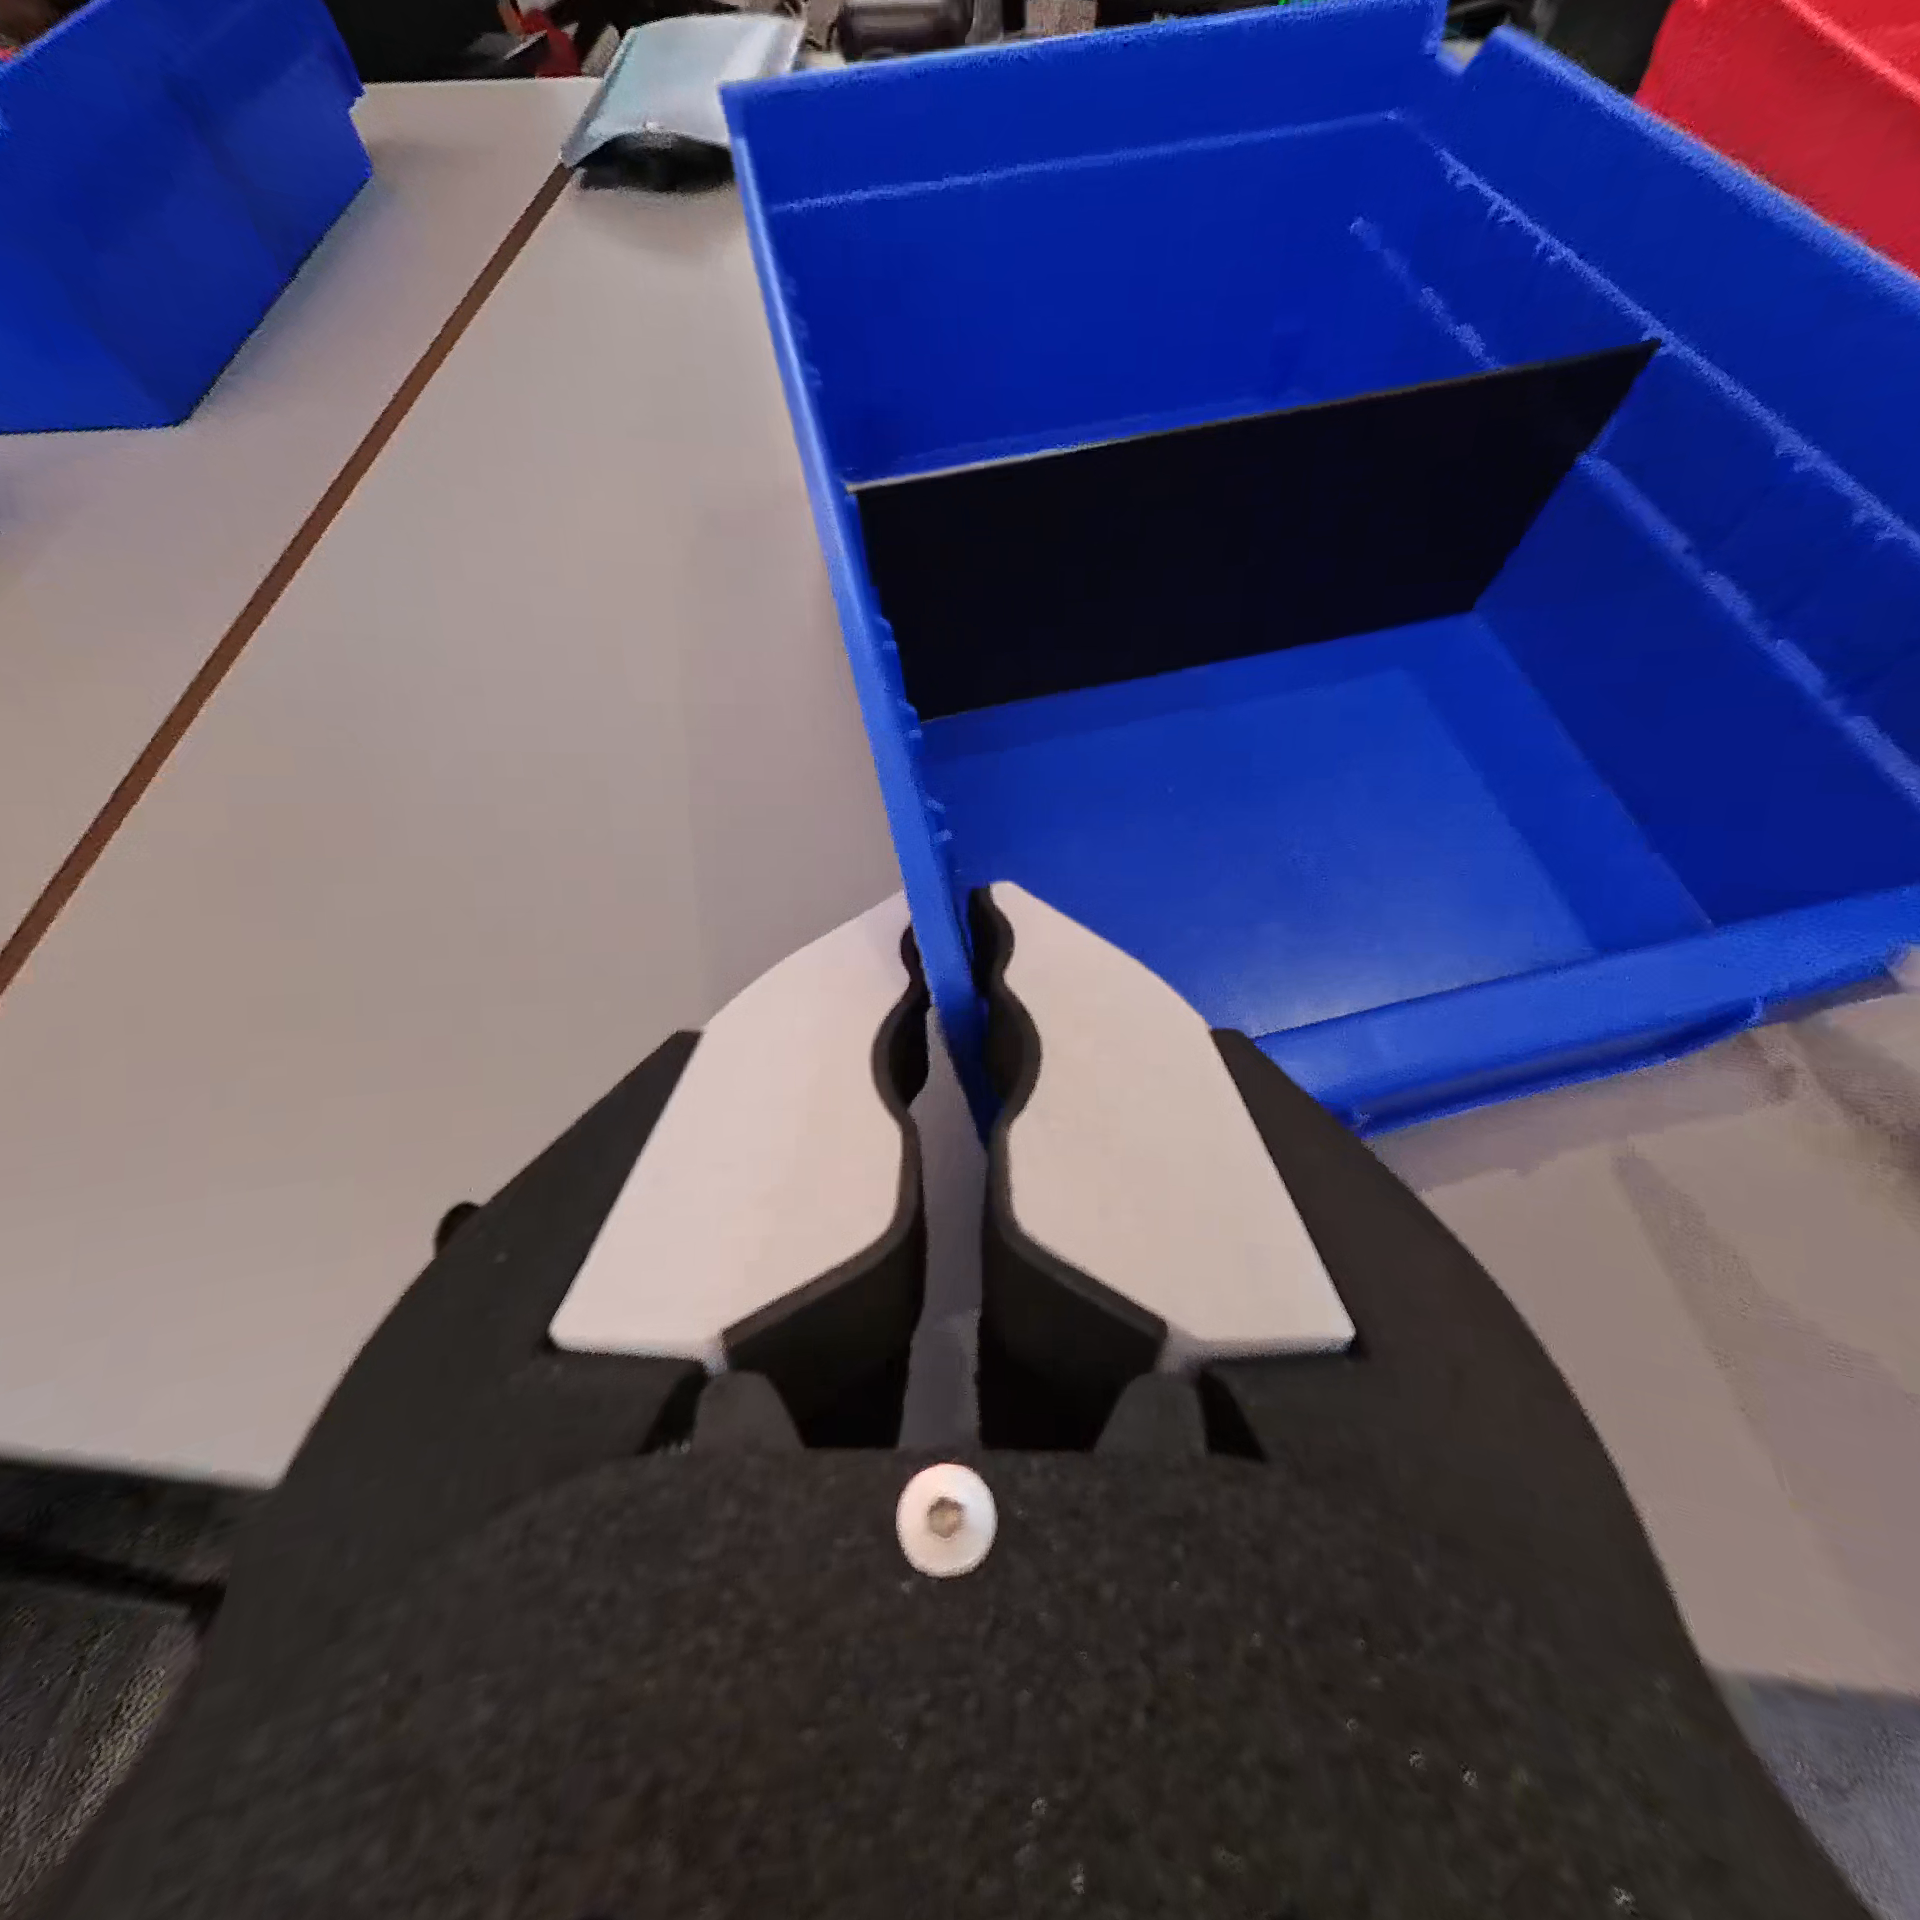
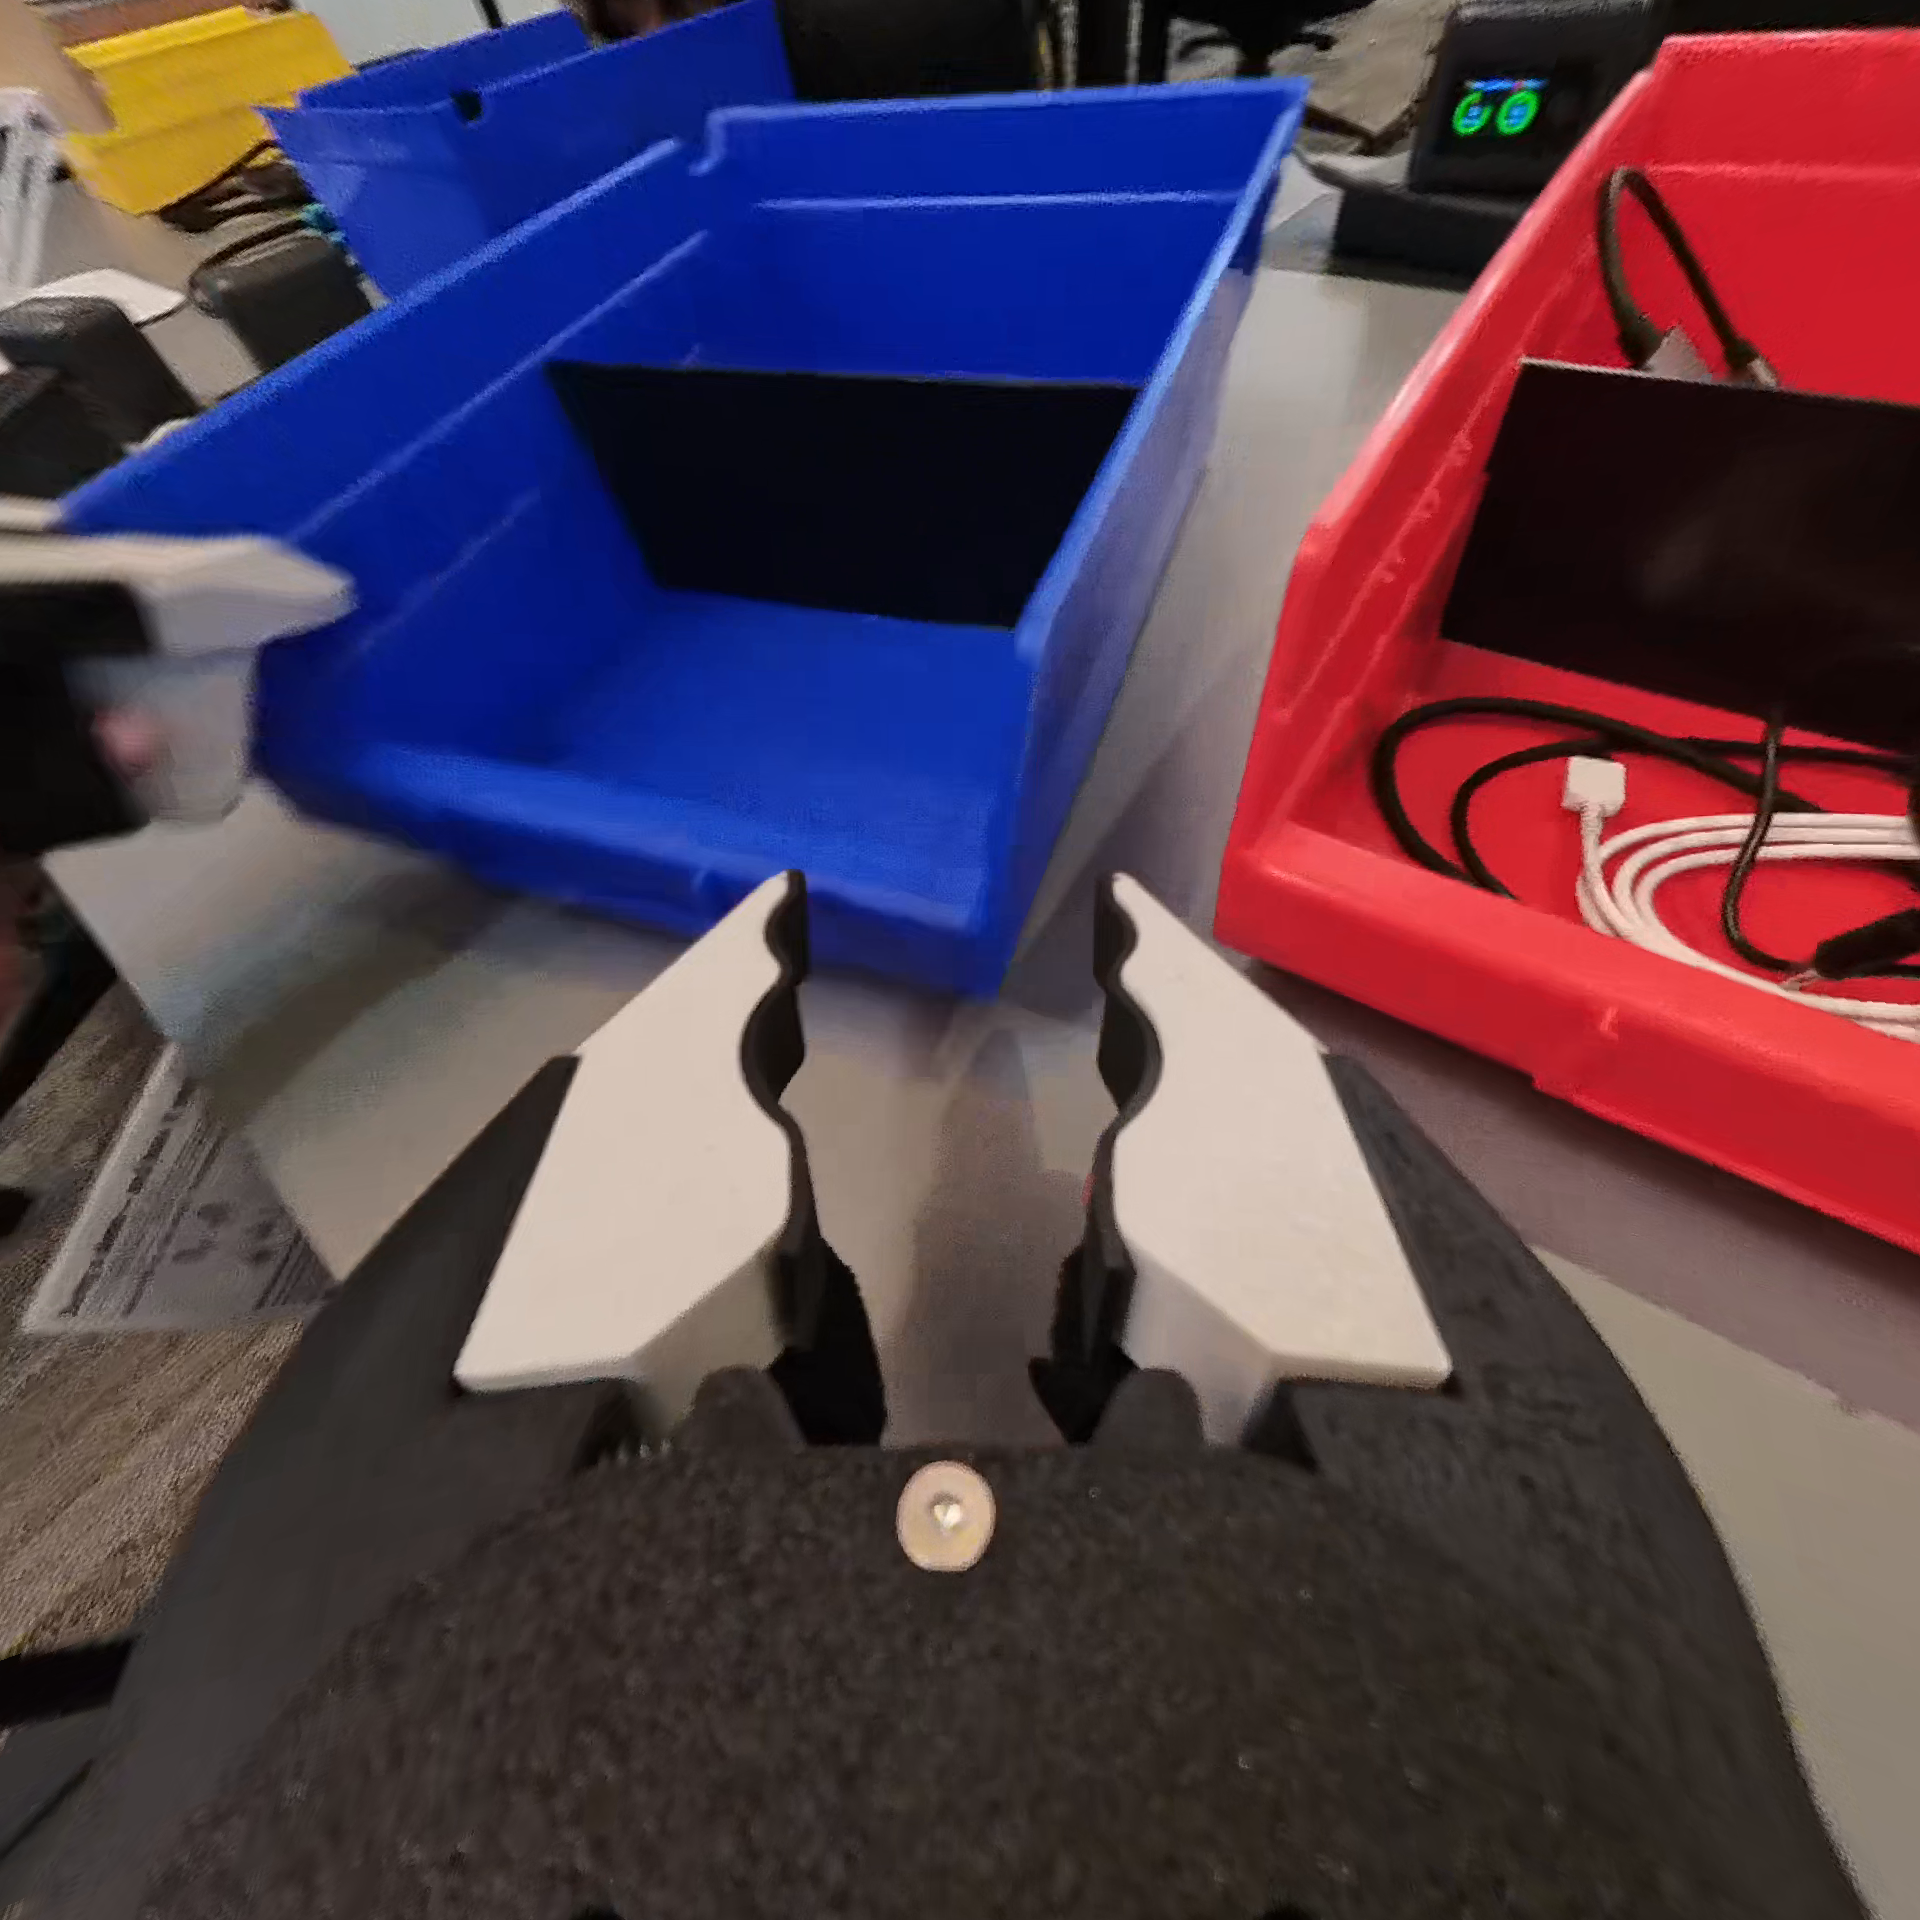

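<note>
A blue bin (image 1: 1299, 831) with a black divider (image 1: 1226, 520) stands on the grey table (image 1: 520, 727). My left gripper (image 1: 951, 935) is shut on the bin's left side wall near its front corner, one pad on each face of the wall. In the right wrist view the same blue bin (image 2: 727, 675) is just ahead, with the left gripper (image 2: 156, 644) at its left wall. My right gripper (image 2: 951, 914) is open with nothing between its fingers, a little before the bin's front right corner.
A red bin (image 2: 1455, 935) with black and white cables (image 2: 1662, 862) and a black divider stands to the right. Another blue bin (image 1: 156, 208) is at the far left; a yellow bin (image 2: 187, 94) and a small lit display (image 2: 1496, 109) are at the back.
</note>
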A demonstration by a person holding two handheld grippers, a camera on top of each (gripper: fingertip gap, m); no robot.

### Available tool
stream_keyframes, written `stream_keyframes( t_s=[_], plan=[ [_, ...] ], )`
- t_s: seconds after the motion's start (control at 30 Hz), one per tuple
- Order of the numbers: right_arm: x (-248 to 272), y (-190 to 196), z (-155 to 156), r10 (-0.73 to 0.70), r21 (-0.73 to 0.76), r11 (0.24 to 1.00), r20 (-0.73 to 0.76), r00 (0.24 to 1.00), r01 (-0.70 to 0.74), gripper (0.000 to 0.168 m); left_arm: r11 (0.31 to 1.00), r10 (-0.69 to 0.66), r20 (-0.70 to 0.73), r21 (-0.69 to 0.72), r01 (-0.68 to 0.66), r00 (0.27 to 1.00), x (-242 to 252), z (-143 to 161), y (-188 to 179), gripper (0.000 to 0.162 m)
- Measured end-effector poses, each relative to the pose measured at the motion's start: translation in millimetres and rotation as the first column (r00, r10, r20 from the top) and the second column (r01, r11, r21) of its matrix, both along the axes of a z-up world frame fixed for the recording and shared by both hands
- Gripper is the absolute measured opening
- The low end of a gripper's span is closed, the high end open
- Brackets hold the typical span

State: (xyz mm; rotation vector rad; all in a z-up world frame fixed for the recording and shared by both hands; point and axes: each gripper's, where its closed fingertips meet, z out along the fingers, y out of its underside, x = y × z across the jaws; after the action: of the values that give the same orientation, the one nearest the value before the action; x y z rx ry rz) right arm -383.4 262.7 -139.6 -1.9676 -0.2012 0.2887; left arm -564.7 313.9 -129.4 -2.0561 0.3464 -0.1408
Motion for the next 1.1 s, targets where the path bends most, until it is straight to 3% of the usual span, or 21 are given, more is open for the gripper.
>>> stream_keyframes(
  t_s=[0.07,0.1,0.17,0.2,0.3,0.43,0.57,0.7,0.8,0.9,1.0,1.1],
  plan=[
    [-4.5,4.5,0.2,-0.011,0.003,1.0,0.006,1.0,0.011,0.049,1.0,0.001,0.003,-0.009,-0.001,1.0,-2.2,-0.1,-23.2,0.005],
    [-6.8,3.9,-1.1,-0.013,-0.004,1.0,0.018,1.0,0.013,0.031,1.0,0.004,0.013,-0.018,-0.004,1.0,-3.1,0.0,-33.4,0.005],
    [-5.2,-0.6,-0.2,-0.033,-0.008,0.999,0.051,0.998,0.033,0.023,1.0,0.02,-0.004,-0.008,-0.02,1.0,-6.0,1.1,-50.2,0.006],
    [-0.9,-3.0,2.4,-0.055,0.001,0.999,0.073,0.996,0.055,0.008,0.999,0.046,-0.046,0.029,-0.044,0.998,-9.5,5.2,-56.8,0.006],
    [6.1,-9.8,21.7,-0.076,0.079,0.995,0.152,0.985,0.065,0.005,0.991,0.07,-0.068,0.116,-0.062,0.995,-2.3,29.5,-76.3,0.007],
    [38.0,-20.9,86.8,-0.153,0.263,0.958,0.145,0.978,0.111,0.002,0.953,0.073,-0.052,0.299,-0.054,0.996,28.1,89.7,-84.5,0.006],
    [129.9,-33.9,159.9,-0.295,0.373,0.898,0.114,0.949,0.234,0.001,0.912,-0.062,-0.006,0.406,0.059,0.998,119.7,147.1,-77.3,0.008],
    [274.4,-60.8,194.5,-0.477,0.393,0.827,0.111,0.872,0.402,0.0,0.873,-0.253,-0.007,0.429,0.231,0.967,268.0,166.5,-75.0,0.01],
    [390.7,-91.3,180.7,-0.578,0.304,0.795,0.122,0.807,0.524,0.001,0.863,-0.379,0.003,0.363,0.352,0.925,389.2,149.7,-86.0,0.01],
    [490.3,-122.9,136.5,-0.61,0.192,0.792,0.185,0.771,0.58,0.001,0.859,-0.463,0.01,0.251,0.446,0.887,492.8,109.4,-105.1,0.01],
    [550.7,-151.5,80.3,-0.61,0.117,0.791,0.222,0.761,0.6,0.001,0.859,-0.49,-0.006,0.17,0.484,0.872,557.1,63.8,-121.0,0.009],
    [580.3,-161.3,41.8,-0.596,0.095,0.802,0.209,0.776,0.59,0.001,0.859,-0.496,-0.02,0.138,0.494,0.868,587.4,30.0,-129.2,0.008]
  ],
)
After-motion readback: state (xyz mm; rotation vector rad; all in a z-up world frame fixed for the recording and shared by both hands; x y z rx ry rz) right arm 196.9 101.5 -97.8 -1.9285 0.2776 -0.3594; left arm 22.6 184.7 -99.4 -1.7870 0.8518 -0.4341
